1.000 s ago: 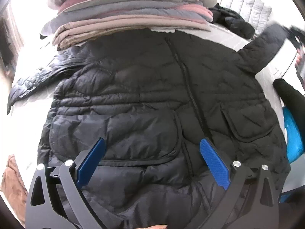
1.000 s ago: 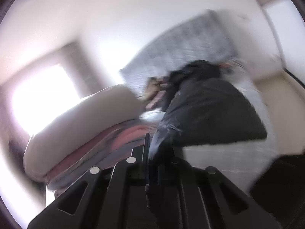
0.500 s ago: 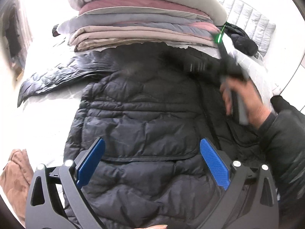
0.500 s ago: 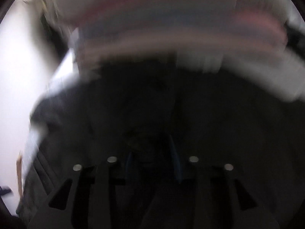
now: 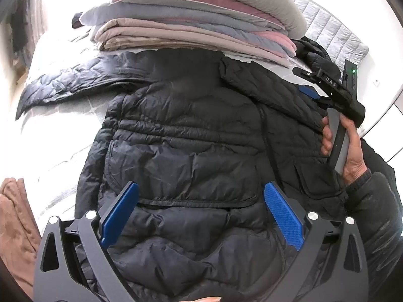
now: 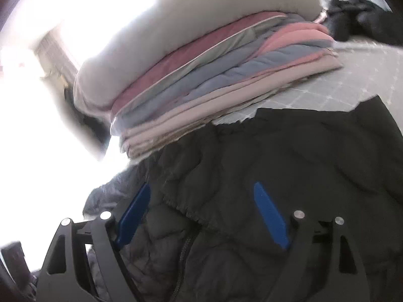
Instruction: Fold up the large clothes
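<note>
A black quilted jacket (image 5: 191, 136) lies front up on the white bed, zip closed. Its right sleeve (image 5: 254, 80) is folded across the chest; its left sleeve (image 5: 70, 78) stretches out to the left. My left gripper (image 5: 200, 201) is open and empty, hovering over the jacket's lower pocket. My right gripper (image 6: 201, 201) is open just above the folded sleeve's cuff (image 6: 181, 206); it also shows in the left wrist view (image 5: 327, 85) at the jacket's right shoulder, held by a hand.
A tall stack of folded bedding (image 5: 201, 22) sits just behind the jacket's collar, also seen in the right wrist view (image 6: 201, 70). A brown garment (image 5: 12, 221) lies at the left front. Another dark garment (image 6: 362, 17) lies behind the stack. The white bed cover (image 5: 58, 151) shows at left.
The right gripper carried the right sleeve from far right across the chest, then opened and let it go. The left gripper shifted slightly right, still open.
</note>
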{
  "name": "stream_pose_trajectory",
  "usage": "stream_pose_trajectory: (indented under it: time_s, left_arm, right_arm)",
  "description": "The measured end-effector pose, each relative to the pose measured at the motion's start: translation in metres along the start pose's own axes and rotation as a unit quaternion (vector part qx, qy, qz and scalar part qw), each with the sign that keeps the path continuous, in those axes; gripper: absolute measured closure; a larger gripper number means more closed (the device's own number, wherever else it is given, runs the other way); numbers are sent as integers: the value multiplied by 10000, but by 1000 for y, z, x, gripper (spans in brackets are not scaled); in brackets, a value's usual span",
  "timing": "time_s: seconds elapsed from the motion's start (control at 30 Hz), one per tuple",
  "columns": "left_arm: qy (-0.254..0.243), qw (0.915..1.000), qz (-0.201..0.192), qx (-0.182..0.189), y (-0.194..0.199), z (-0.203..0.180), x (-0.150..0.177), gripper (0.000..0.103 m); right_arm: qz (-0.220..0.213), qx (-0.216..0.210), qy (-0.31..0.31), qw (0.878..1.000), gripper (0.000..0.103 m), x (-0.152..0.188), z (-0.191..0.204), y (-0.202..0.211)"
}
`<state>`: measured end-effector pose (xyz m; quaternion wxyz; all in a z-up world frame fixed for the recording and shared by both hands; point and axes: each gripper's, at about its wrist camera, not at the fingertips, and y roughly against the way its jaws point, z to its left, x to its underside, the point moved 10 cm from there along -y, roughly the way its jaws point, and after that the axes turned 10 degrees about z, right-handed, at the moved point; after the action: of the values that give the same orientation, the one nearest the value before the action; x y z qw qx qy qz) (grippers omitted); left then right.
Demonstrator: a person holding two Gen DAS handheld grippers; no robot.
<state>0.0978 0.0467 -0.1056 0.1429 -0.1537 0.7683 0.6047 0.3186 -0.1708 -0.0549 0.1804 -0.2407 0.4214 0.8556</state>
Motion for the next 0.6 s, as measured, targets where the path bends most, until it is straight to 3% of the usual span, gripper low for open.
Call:
stream_pose_trajectory:
  time_s: [0.1, 0.17, 0.2, 0.27, 0.33, 0.37, 0.47, 0.6]
  left_arm:
    - [11, 10000, 25, 66, 0, -1, 0, 7]
    - [0, 10000, 17, 16, -1, 0, 0, 7]
    - [6, 10000, 23, 3, -1, 1, 0, 7]
    - [18, 10000, 60, 7, -2, 3, 0, 7]
    - [18, 10000, 66, -43, -2, 5, 1, 7]
    - [14, 10000, 64, -61, -2, 6, 1, 7]
    - [-11, 9999, 34, -126, 1, 11, 1, 7]
    - [-184, 9996, 132, -176, 2, 22, 9, 7]
  right_arm:
    - [115, 578, -283, 9979, 18, 2, -24, -18]
    - [1000, 1033, -680, 9873, 16, 29, -58, -53]
    - [1308, 1087, -722, 9828, 16, 38, -68, -65]
    - [1214, 861, -771, 9859, 16, 33, -64, -60]
    - [896, 88, -1015, 9908, 16, 24, -51, -36]
    - [746, 16, -1037, 9918, 16, 22, -50, -21]
    - [525, 49, -988, 9937, 16, 30, -55, 34]
    - [787, 298, -993, 9915, 16, 87, -86, 108]
